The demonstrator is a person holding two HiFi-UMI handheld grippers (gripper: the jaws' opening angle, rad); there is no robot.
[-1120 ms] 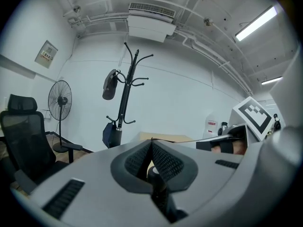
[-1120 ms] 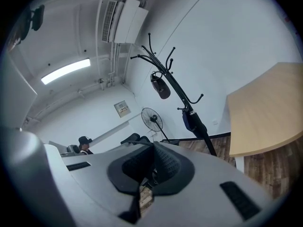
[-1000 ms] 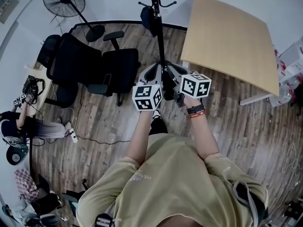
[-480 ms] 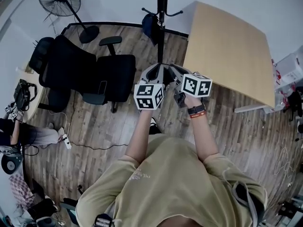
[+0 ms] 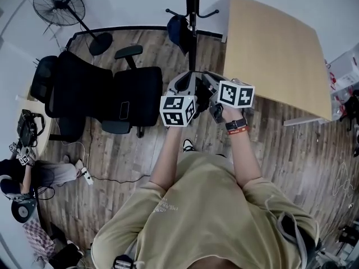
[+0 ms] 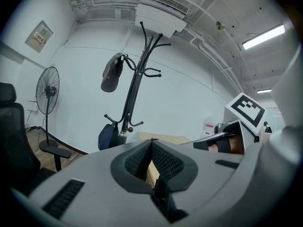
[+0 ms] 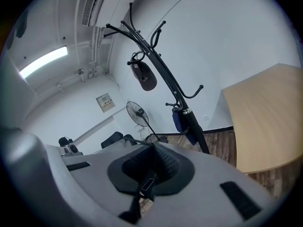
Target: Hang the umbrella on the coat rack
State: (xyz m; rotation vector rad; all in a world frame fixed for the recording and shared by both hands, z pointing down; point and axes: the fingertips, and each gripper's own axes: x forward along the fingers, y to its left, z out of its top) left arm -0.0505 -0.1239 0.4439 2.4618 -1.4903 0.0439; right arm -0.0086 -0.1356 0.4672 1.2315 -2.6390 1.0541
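A black coat rack (image 5: 192,27) stands straight ahead of me on the wooden floor. A folded dark blue umbrella (image 5: 178,31) hangs from one of its low hooks; it also shows as the umbrella (image 6: 108,135) and the umbrella (image 7: 185,122). A dark cap (image 6: 111,73) hangs from a high hook. My left gripper (image 5: 185,88) and right gripper (image 5: 210,88) are held side by side, short of the rack's foot. In the left gripper view the left gripper (image 6: 151,142) is shut on nothing. The right gripper (image 7: 152,145) is likewise shut and empty. Neither touches the umbrella.
A light wooden table (image 5: 275,49) stands to the right of the rack. Black office chairs (image 5: 112,88) sit to the left, with a standing fan (image 5: 59,7) behind them. A cable and power strip (image 5: 84,170) lie on the floor; a seated person (image 5: 22,175) is at far left.
The head view has shifted slightly. Both grippers stay shut and close together, drifting a little to the right. The umbrella stays on its hook.
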